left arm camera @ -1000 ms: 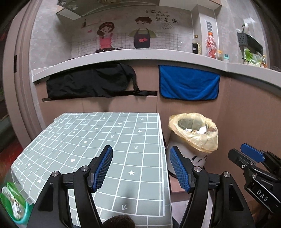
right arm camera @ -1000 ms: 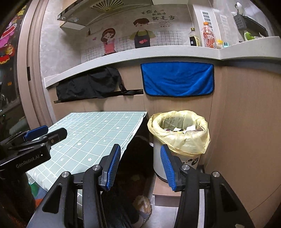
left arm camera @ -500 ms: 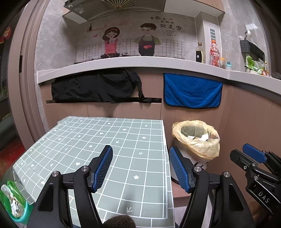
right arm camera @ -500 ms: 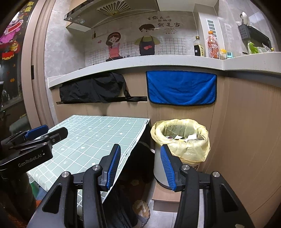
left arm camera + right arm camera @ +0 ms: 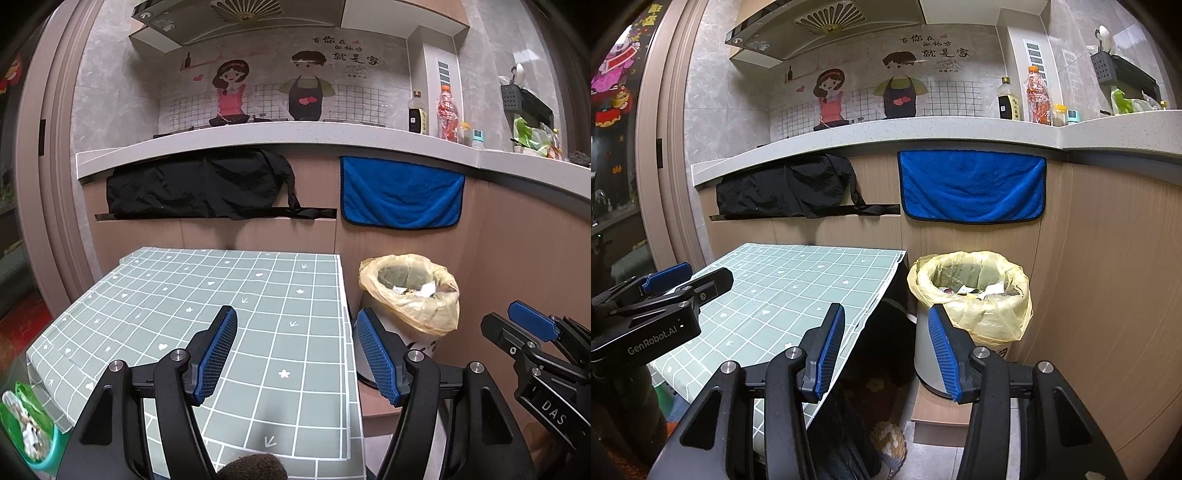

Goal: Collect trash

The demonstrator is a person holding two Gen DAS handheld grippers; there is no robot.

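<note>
The left hand-held gripper is held above the desk, which is covered with a grey-green cloth printed with a white grid. Its jaws stand wide apart with nothing between them. The blue ribbed pads touch no object.

The right hand-held gripper is held beside the right edge of the desk, over the gap between the desk and the bin. Its jaws are also apart, somewhat less wide than the left pair, and nothing is held.

The bin stands on the floor just to the right of the desk, against the wooden cabinet front. It is lined with a yellow bag folded over the rim. Crumpled paper scraps lie inside the bin, near the top of the bag.

The visible part of the desk surface carries no loose items. At the near edge, a dark rounded object shows at the bottom of the left view; its identity cannot be determined.

A black cloth and a blue towel hang from the counter edge behind the desk. Two bottles stand on the counter above the towel.
</note>
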